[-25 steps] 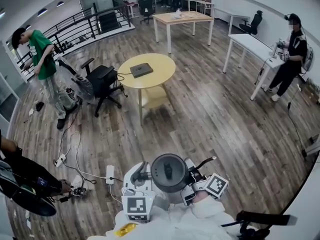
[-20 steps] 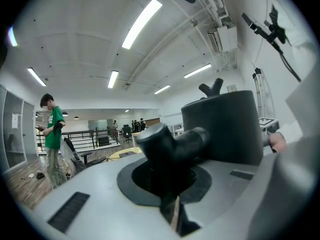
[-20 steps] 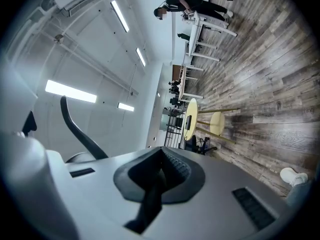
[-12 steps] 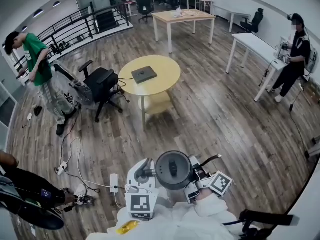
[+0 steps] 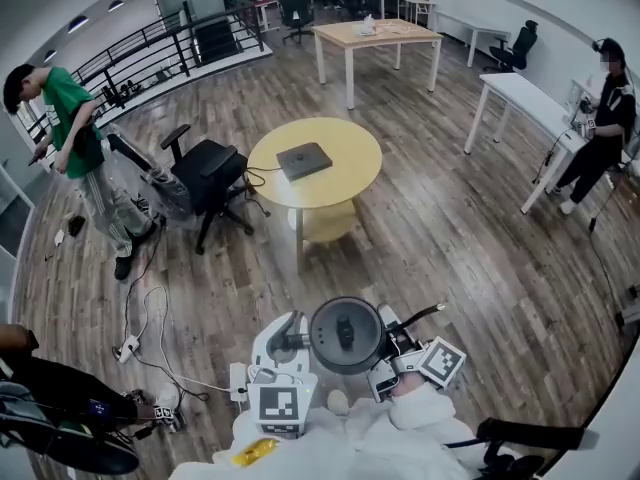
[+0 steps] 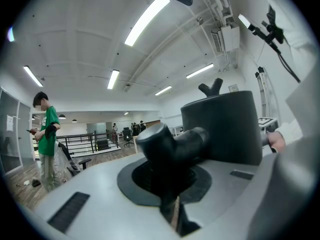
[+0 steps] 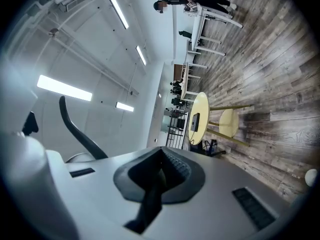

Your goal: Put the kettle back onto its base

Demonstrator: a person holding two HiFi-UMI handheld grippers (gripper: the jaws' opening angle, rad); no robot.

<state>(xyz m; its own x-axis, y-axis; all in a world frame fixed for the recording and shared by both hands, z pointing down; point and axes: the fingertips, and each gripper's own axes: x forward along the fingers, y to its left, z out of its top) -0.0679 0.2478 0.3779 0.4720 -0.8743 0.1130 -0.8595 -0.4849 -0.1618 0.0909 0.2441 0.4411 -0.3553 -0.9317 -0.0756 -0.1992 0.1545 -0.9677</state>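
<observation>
The kettle (image 5: 345, 336) looks matt dark plastic, the floor (image 5: 450, 248) grained wood planks, the round table (image 5: 352, 153) smooth.

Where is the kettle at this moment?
The dark grey round kettle is at the bottom centre of the head view, held above the wooden floor, gripped by the left tool, short of the round yellow table.
</observation>
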